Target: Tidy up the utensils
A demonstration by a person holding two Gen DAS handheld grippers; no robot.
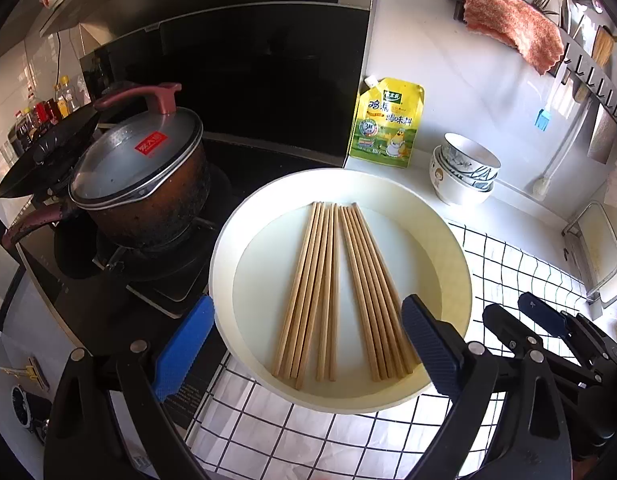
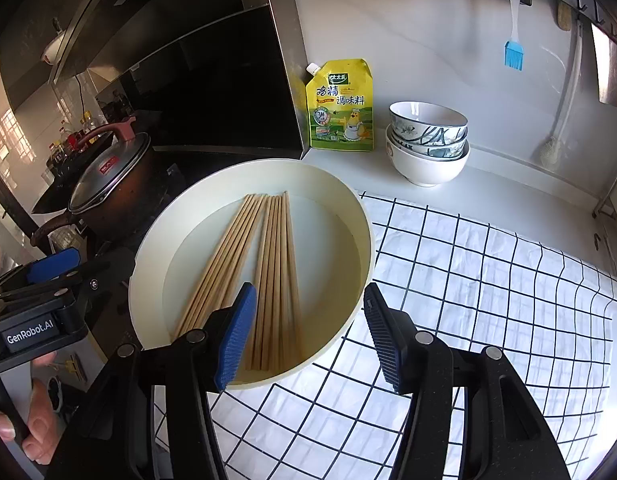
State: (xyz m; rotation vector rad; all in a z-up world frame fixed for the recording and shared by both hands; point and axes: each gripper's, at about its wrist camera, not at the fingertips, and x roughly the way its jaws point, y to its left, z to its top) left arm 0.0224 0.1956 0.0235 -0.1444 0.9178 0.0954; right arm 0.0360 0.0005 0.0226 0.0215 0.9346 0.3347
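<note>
Nearest us, our left tongs gape wide over the near rim of the round cream-white shallow plastic basin, gripping nothing. Inside it lie the pale wooden chopsticks in two fanned bundles. Our right tongs stand half open astride the basin's right rim, not pressing it. Basin sits partly on the white black-gridded cloth covering the desk.

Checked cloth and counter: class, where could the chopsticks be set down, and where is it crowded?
Free: the checked cloth right of the basin, and the counter strip behind it. Crowded: the bowls and pouch at the wall, the pot left.
</note>
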